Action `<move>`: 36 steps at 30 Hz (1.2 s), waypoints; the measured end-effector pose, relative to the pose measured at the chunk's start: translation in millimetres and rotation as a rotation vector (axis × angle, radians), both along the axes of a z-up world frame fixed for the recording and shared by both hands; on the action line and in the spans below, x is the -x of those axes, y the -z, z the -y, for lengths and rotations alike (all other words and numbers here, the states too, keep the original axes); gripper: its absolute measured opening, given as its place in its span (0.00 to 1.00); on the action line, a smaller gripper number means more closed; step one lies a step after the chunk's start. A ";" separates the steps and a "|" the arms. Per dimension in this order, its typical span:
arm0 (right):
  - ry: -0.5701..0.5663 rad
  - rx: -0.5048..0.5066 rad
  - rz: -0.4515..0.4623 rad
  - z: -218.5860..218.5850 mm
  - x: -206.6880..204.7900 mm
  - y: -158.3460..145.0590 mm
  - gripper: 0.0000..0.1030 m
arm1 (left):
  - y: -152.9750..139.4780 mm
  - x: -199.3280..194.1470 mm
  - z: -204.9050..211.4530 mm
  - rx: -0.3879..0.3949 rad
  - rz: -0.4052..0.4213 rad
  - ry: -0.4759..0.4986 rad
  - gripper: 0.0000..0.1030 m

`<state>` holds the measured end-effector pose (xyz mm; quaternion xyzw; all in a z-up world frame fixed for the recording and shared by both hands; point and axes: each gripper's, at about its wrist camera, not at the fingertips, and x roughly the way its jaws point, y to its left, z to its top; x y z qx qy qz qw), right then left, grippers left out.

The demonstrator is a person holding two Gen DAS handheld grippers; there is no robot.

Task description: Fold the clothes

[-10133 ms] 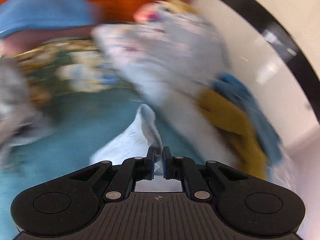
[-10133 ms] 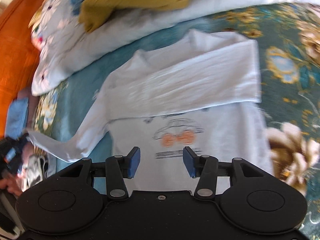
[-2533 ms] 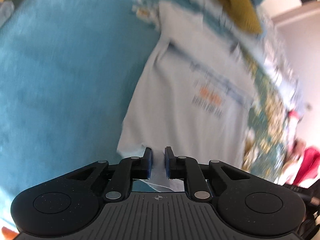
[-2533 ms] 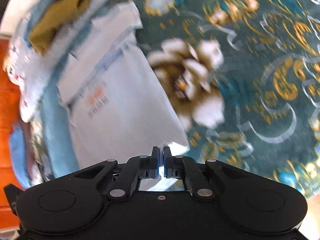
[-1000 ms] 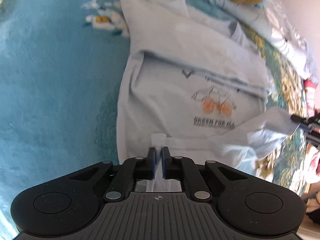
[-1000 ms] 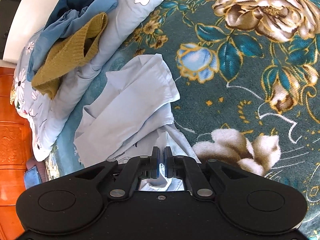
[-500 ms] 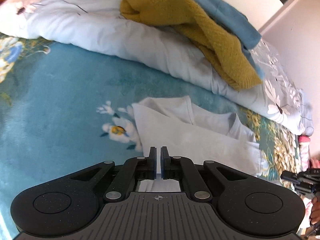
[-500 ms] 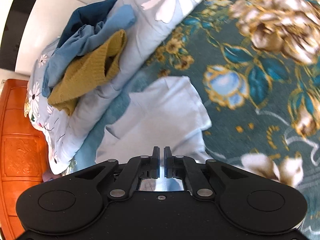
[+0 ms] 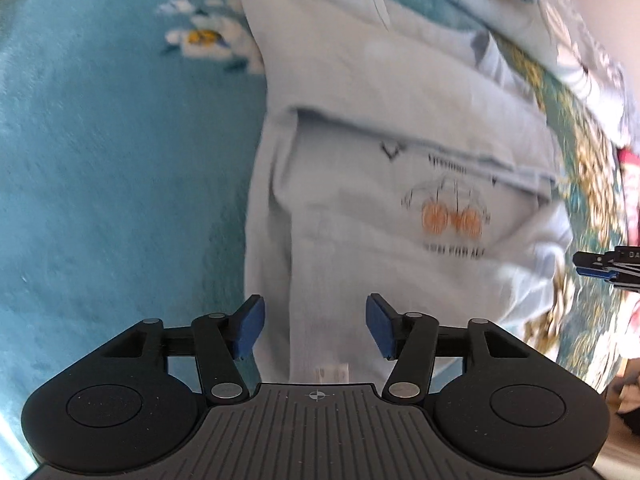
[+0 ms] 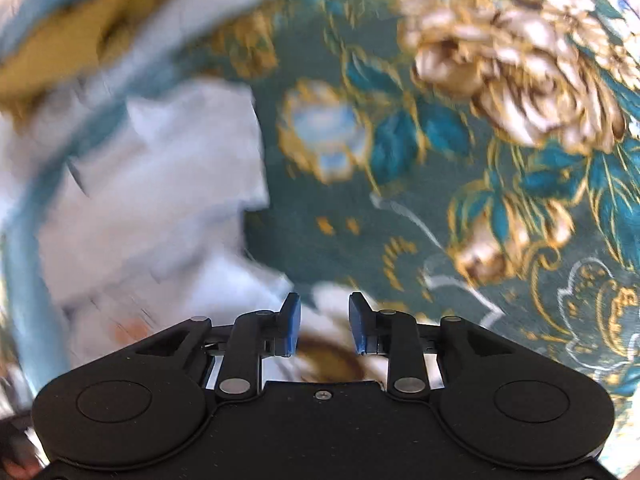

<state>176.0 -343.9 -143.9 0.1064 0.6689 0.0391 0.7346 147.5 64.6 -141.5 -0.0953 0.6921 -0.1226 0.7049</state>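
Both my tongs have let go of the pale blue cotton T-shirt (image 9: 400,184) since a second ago. My left tongs (image 9: 316,330) and right tongs (image 10: 324,322) are opening, empty; the shirt lies folded on the teal floral bedspread (image 9: 120,184), at my left tongs' twelve o'clock.

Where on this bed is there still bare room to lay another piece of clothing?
Left of the white shirt, the plain teal blanket is bare. Right of the shirt, the flowered bedspread is open too. Crowded: the far edge, where a mustard sweater lies on a quilt.
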 end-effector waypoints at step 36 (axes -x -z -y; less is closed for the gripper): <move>-0.273 -0.034 0.086 -42.2 -22.7 -15.8 0.45 | -17.7 -38.0 -49.5 -0.048 0.156 -0.199 0.03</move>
